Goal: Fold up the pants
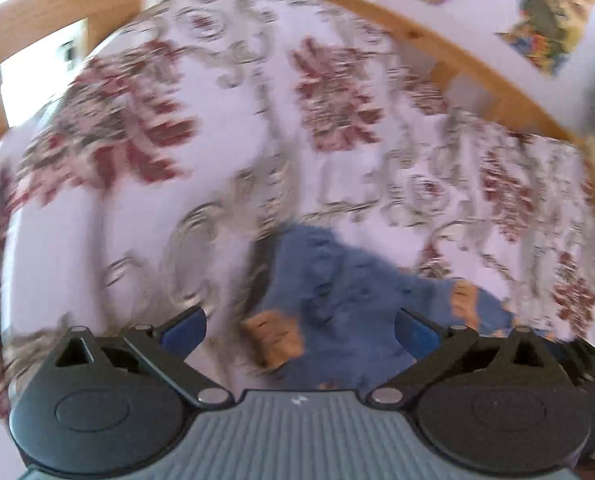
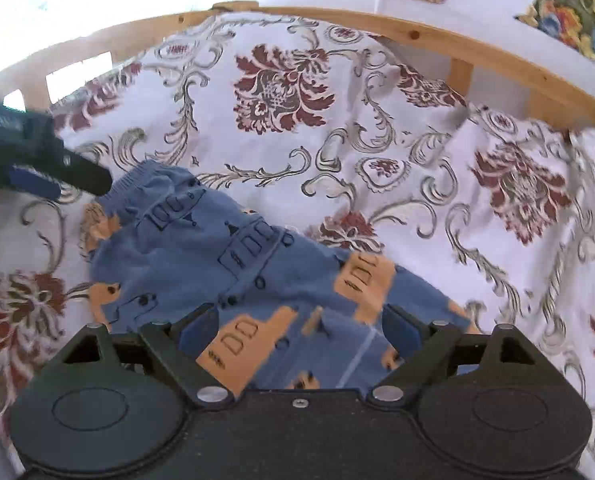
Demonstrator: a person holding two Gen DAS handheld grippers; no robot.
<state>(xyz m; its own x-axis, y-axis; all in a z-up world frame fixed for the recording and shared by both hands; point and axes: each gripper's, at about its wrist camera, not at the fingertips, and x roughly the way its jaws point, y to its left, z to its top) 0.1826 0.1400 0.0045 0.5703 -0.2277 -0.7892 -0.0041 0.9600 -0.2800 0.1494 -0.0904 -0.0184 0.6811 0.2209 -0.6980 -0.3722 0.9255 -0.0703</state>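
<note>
Where right claw (image 2: 301, 330) gapes, pants (image 2: 201, 256) between.

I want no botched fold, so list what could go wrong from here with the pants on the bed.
1. Both the left gripper and the right gripper are open and hold nothing; a shallow pinch on the pants could slip.
2. The flowered bedspread under them is wrinkled and loose, so a low grab may catch it too.
3. The left wrist view is blurred, so its aim may be off.
</note>
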